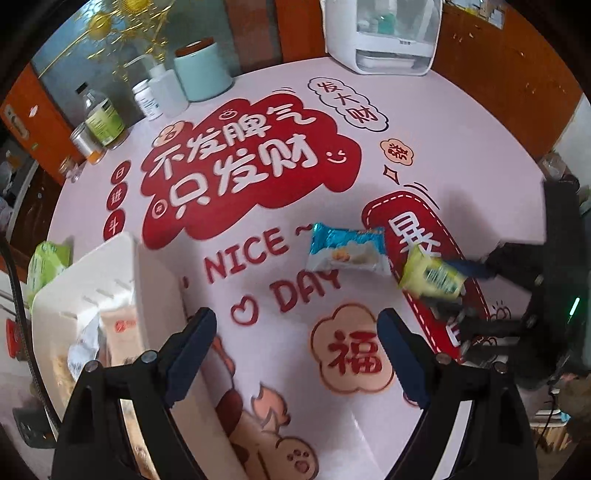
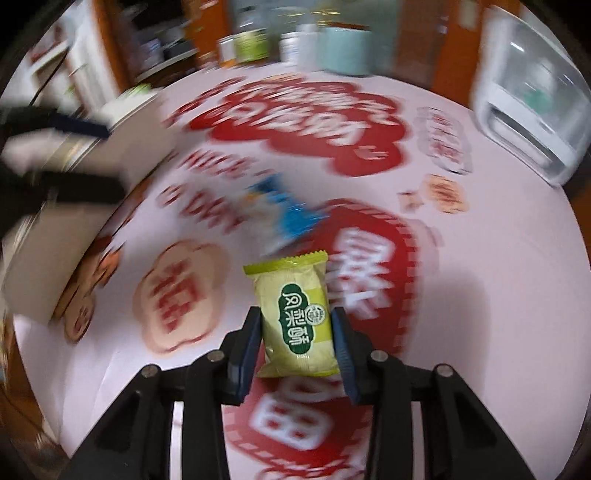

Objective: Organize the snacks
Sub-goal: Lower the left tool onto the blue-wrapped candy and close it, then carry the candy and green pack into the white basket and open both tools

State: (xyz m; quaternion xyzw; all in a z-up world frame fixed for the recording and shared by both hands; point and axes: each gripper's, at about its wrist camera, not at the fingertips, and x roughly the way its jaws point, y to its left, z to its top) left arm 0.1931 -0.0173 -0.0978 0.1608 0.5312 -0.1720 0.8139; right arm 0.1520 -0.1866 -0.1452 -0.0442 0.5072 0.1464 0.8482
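My right gripper (image 2: 298, 332) is shut on a yellow-green snack packet (image 2: 295, 317), its pads pressing both sides. In the left wrist view that packet (image 1: 430, 277) hangs just above the table at the right, with the right gripper (image 1: 458, 288) behind it. A blue and white snack packet (image 1: 349, 251) lies flat on the pink printed tablecloth (image 1: 461, 147) beside it, and shows blurred in the right wrist view (image 2: 284, 210). My left gripper (image 1: 295, 321) stands open with nothing between its fingers, next to a white bin (image 1: 92, 280) holding several packets.
At the table's far side stand a white appliance (image 1: 384, 33), a teal canister (image 1: 201, 70), white bottles (image 1: 162, 92) and a green-labelled jar (image 1: 103, 114). A green packet (image 1: 44, 262) lies beyond the bin at the left. The round table's edge curves close on both sides.
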